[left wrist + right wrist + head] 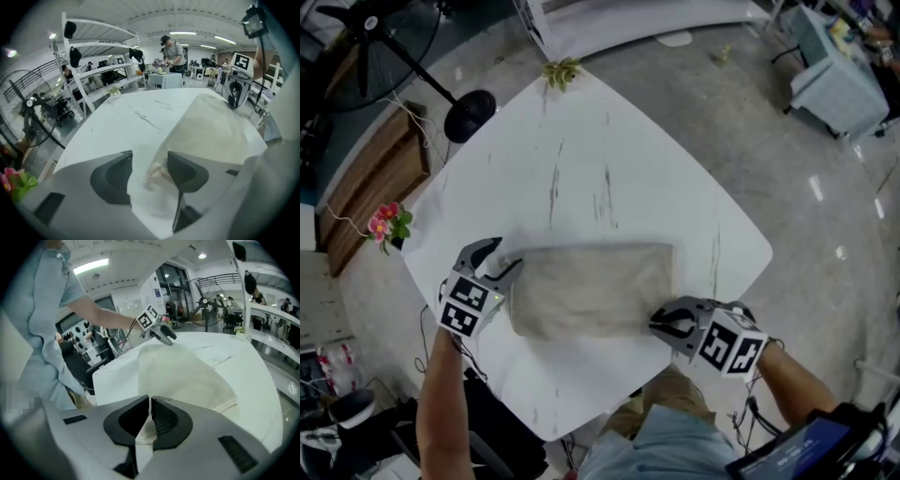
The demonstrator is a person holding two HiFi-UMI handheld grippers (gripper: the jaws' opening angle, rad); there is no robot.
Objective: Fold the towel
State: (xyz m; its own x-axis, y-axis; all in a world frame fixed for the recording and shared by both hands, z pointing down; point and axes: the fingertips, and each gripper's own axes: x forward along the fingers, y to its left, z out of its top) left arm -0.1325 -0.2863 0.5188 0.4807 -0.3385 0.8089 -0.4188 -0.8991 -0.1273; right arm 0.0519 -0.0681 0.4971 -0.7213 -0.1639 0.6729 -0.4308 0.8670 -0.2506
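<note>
I get bright, even light from the ceiling strips (pixel 183 33), and it leaves white glare streaks on the floor (pixel 817 188) in the head view. Both gripper views bulge like a fisheye with black corners, and whatever sits nearest the lens looks soft.

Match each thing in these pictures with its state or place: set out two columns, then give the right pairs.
Things:
1. left gripper
2. right gripper
3. towel
4. pink flowers

States or places:
A. lies flat on the white table
B. jaws apart
C. by the table's left corner
D. jaws closed on a towel corner

Pairs: 1-B, 2-D, 3-A, 4-C
</note>
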